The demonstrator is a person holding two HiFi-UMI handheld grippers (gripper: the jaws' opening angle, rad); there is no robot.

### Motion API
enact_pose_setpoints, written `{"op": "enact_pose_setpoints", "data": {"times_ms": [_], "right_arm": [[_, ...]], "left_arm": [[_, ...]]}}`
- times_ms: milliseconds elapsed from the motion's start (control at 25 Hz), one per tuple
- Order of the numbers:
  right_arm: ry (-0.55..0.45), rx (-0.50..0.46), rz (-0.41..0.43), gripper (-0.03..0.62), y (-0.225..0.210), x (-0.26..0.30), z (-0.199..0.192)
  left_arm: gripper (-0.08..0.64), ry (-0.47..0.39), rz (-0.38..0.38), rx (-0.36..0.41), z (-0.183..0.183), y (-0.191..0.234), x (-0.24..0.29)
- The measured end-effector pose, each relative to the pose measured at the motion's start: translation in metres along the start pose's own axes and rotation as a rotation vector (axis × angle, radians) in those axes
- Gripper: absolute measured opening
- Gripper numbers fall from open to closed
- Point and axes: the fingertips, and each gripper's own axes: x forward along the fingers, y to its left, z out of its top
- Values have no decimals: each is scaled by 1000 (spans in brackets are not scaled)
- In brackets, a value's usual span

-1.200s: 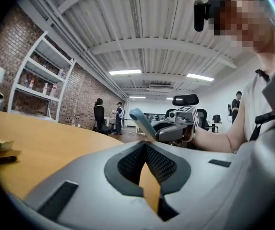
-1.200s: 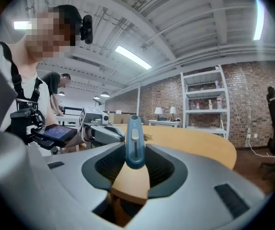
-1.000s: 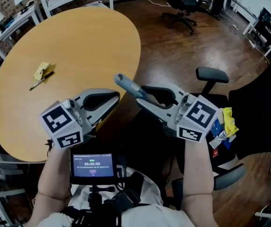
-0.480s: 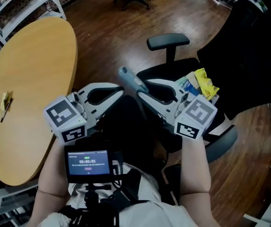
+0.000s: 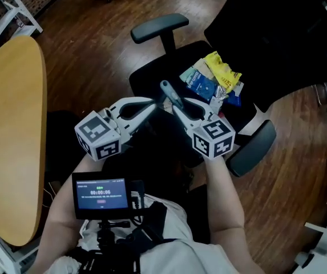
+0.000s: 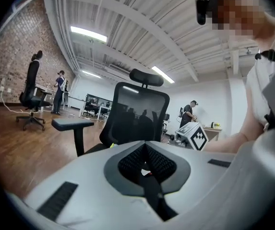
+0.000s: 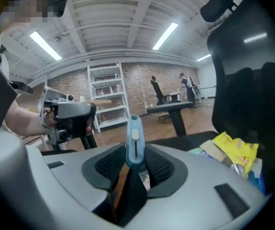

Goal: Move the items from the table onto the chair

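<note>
right gripper grips blue cutter | over bare chair seat — packets beside

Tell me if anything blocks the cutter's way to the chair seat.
Nothing visible does. The right gripper holds the cutter over a bare part of the seat; the packets lie off to one side, toward the backrest.

Table partly beyond left edge

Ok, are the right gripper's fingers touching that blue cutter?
Touching. The right gripper view shows the blue cutter clamped upright between the fingers of the right gripper, no gap.
</note>
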Motion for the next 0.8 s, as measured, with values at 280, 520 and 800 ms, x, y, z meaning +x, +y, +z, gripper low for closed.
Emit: {"op": "enact_pose_setpoints", "data": {"times_ms": [280,520,800], "right_arm": [[316,35,-210,143,-66,17,-84],[486,-97,-284,146,-93,38,-127],[530,-65,-294,153,-105,33,-150]], "left_arm": [[9,24,4,-56,-12,5,3],[9,52,16,-66,-23,8,-6],[9,53,55,-76,-25,19,-18]]}}
